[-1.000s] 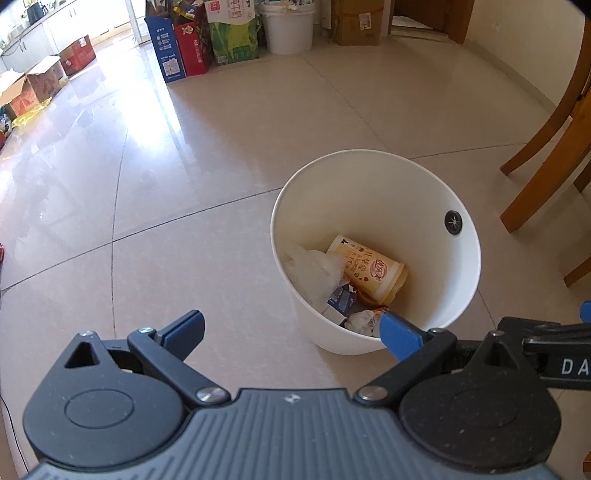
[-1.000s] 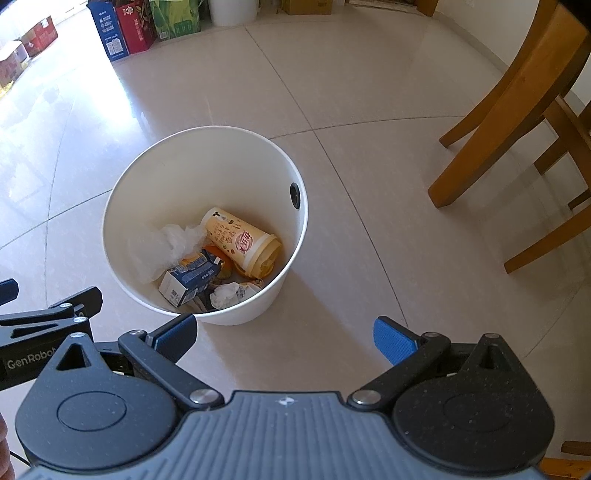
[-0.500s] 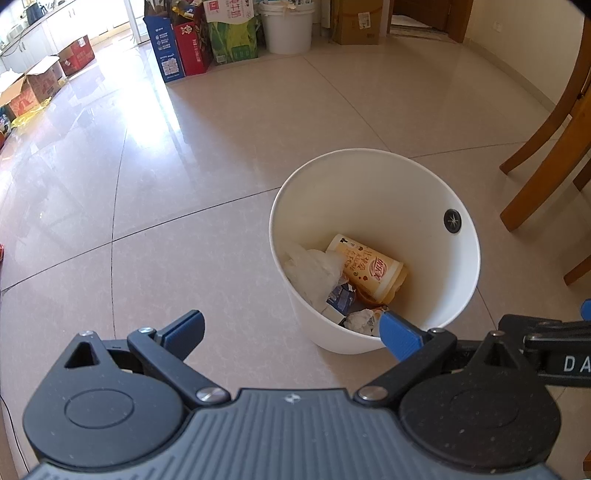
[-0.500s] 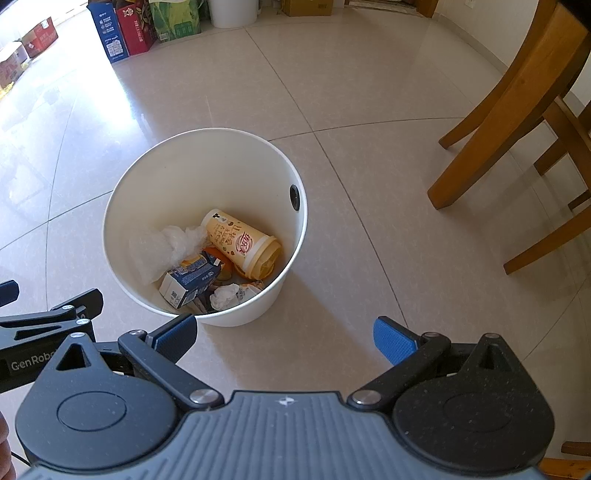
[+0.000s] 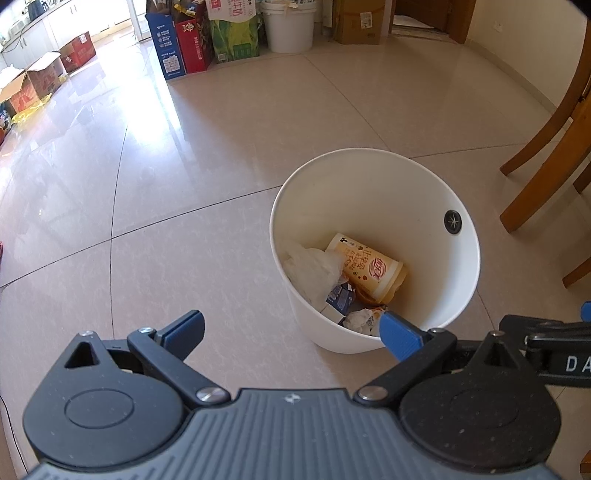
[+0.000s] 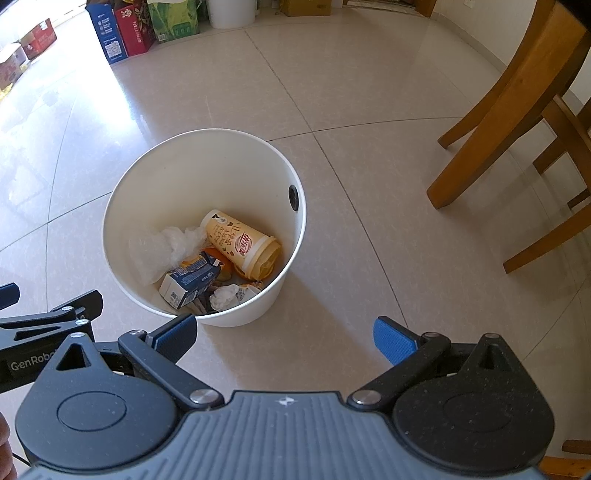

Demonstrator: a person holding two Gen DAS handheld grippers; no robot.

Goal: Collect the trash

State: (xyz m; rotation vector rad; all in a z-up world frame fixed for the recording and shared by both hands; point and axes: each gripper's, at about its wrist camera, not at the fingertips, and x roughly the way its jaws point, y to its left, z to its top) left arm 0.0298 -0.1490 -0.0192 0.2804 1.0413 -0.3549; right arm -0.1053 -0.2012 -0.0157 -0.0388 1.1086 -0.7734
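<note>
Both the left gripper (image 5: 291,330) and right gripper (image 6: 284,334) are hanging wide and empty above the floor (image 5: 184,166). The bin (image 6: 122,199), at 11 o'clock from the right one, is already holding the trash (image 6: 242,243); collecting seems finished, unless more litter needs finding.

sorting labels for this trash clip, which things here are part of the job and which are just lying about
Part of the job: white bin; in it a yellow drink cup, blue carton, clear plastic bag, crumpled tissue.

Just lying about: wooden chair legs, boxes, white bucket.
</note>
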